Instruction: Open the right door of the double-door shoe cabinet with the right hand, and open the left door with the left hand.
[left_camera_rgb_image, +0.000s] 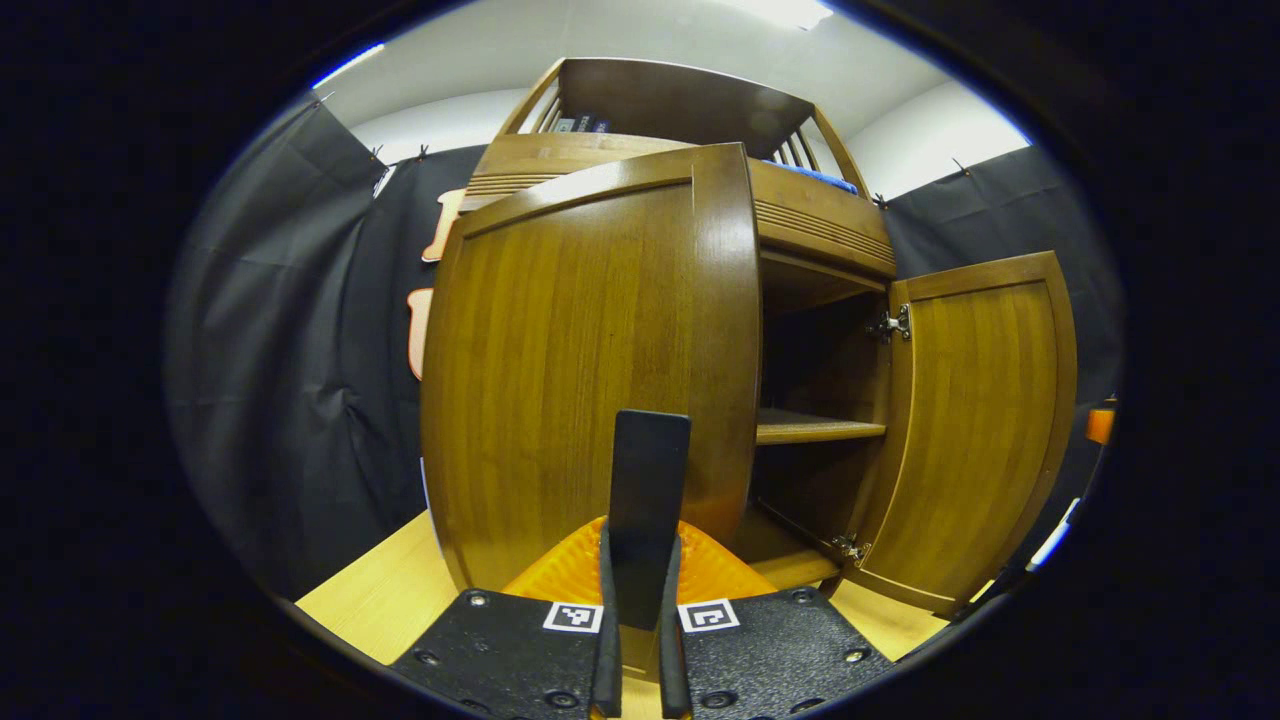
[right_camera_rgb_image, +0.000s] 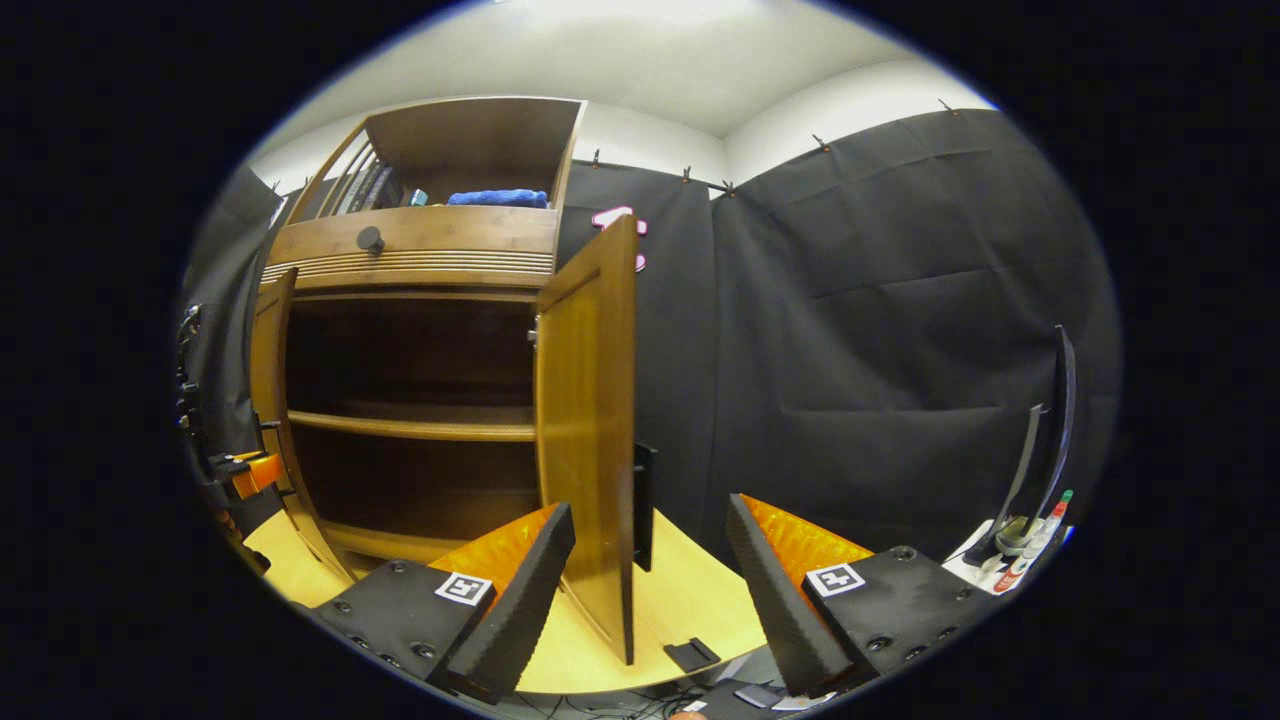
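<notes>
Left gripper view: the left door (left_camera_rgb_image: 590, 370) of the shoe cabinet (left_camera_rgb_image: 820, 235) stands swung out toward the camera, its outer face broad in front; the right door (left_camera_rgb_image: 985, 430) hangs wide open on its hinges (left_camera_rgb_image: 895, 325).
Left gripper (left_camera_rgb_image: 640, 600): its two fingers are pressed narrow on a flat dark handle (left_camera_rgb_image: 648, 490) that stands up between them, close in front of the left door. I cannot tell from this angle how the handle joins the door.
Right gripper view: the right door (right_camera_rgb_image: 590, 420) is edge-on, open, with its own dark handle (right_camera_rgb_image: 645, 505) on the far face; the shelf (right_camera_rgb_image: 410, 425) and dark inside are exposed, and the left door (right_camera_rgb_image: 268, 400) shows as a thin strip at the far side.
Right gripper (right_camera_rgb_image: 650, 590): fingers spread wide, holding nothing, either side of the right door's lower edge without touching it.
Task state: both doors look open; I judge the left one may have some swing left.
Risk, left: pulling off the hinge arc could twist the handle out of the grip.
Risk, right: the spread fingers near the door's edge could knock it and swing it back.
Risk, table (right_camera_rgb_image: 690, 600): the door's bottom corner sits near the table edge, so a hard swing could jolt the cabinet.
</notes>
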